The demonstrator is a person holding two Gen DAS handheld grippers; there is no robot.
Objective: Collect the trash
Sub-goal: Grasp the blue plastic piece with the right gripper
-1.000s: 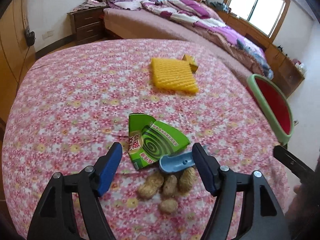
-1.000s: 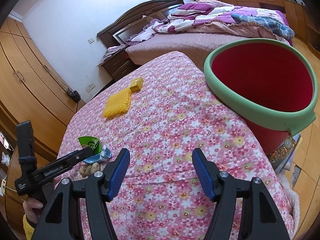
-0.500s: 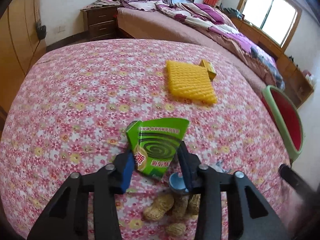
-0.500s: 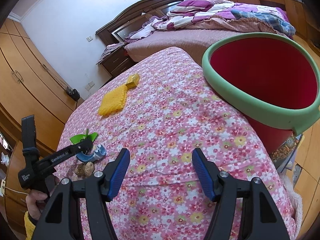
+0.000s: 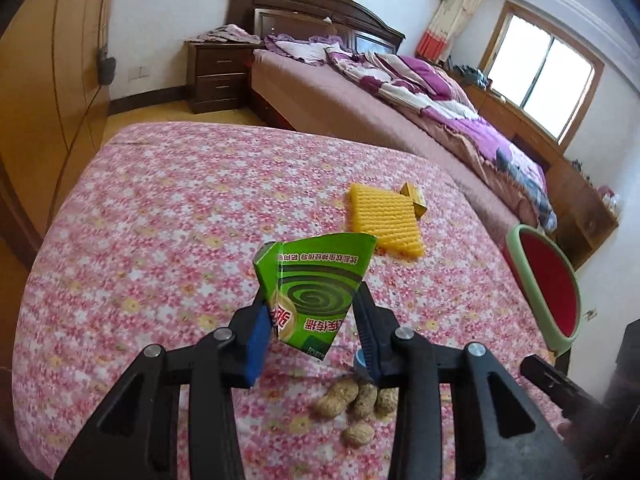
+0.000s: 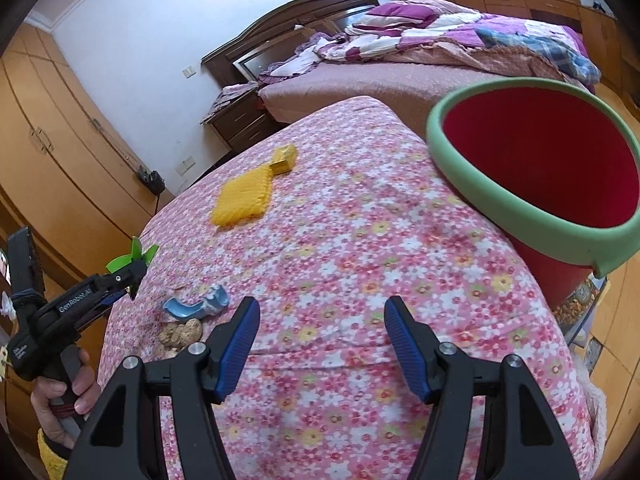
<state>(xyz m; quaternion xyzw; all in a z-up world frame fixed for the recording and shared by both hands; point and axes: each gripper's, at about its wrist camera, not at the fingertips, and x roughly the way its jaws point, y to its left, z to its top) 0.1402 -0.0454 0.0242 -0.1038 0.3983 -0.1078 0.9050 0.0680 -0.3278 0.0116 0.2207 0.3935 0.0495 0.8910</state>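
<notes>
Between clenched left tongs [image 5: 312, 320], green box [image 5: 316, 284] upright, right tongs [image 6: 322, 340] released

Home bedroom: wooden-headboard bed [image 5: 360, 92], nightstand [image 5: 218, 76], wardrobes [image 6: 52, 160], floral-covered table [image 6: 360, 260].

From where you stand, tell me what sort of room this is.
A bedroom, most likely: a large bed with a rumpled purple quilt, a dark wooden nightstand beside it, and built-in wardrobes along one wall.
</notes>
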